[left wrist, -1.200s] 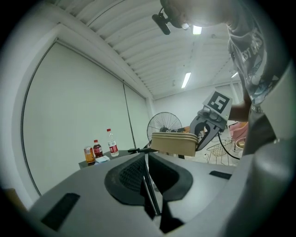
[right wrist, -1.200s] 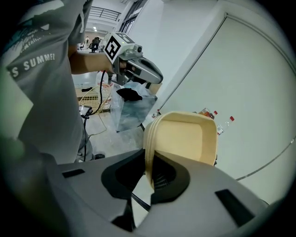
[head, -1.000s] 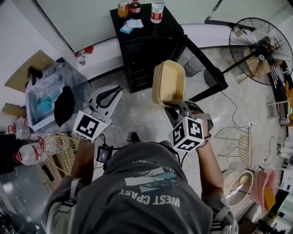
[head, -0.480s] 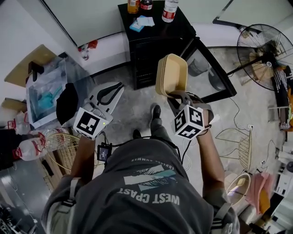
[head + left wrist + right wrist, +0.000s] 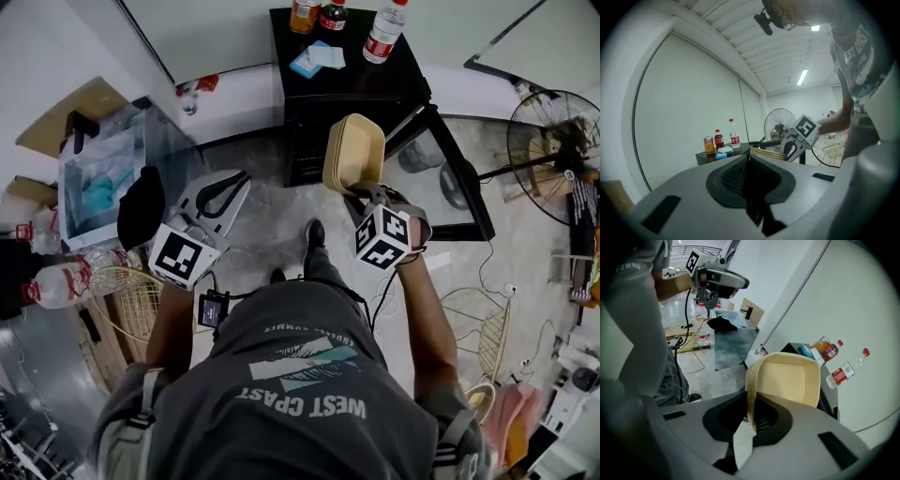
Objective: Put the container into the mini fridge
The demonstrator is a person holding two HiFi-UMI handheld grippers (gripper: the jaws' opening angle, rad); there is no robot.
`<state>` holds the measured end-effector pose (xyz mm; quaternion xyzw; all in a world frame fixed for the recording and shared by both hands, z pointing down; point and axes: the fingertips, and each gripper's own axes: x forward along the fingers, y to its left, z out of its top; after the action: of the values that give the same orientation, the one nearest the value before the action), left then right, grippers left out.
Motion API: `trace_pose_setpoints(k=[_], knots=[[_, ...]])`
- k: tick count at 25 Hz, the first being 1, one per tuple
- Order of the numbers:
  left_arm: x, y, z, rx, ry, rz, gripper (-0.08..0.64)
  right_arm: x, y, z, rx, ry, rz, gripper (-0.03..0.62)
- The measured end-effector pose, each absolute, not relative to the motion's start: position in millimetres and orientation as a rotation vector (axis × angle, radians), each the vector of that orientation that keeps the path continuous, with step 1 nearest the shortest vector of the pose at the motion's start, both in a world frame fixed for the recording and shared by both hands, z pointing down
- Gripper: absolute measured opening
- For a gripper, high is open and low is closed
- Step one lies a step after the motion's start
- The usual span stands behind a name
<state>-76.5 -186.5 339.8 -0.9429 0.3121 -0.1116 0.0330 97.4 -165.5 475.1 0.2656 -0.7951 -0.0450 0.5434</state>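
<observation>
Fridge [image 5: 394, 82] nearer, right gripper [image 5: 358, 192] clamping beige container [image 5: 353, 150]

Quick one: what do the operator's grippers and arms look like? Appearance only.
The left gripper and right gripper are light grey shells, each carrying a white cube with black square markers. A black cable hangs from the left one. Short grey T-shirt sleeves.

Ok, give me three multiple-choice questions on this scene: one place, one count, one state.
1. Where do the drinks stand? A on the mini fridge; B on the floor; C in the clear box.
2. How many drinks are there? A two; B three; C five.
3. The right hand-held gripper is: A open; B shut on the container; C out of view.
Answers: A, they stand on its black top; B, three show; B, the container's rim sits between its jaws.
</observation>
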Motion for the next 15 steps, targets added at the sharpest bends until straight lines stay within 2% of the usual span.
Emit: trace_pose_setpoints(k=[15], knots=[[-82, -242, 367, -2.922, 1.192, -0.413, 0.036, 119, -238, 564, 0.448, -1.847, -0.021, 0.049]])
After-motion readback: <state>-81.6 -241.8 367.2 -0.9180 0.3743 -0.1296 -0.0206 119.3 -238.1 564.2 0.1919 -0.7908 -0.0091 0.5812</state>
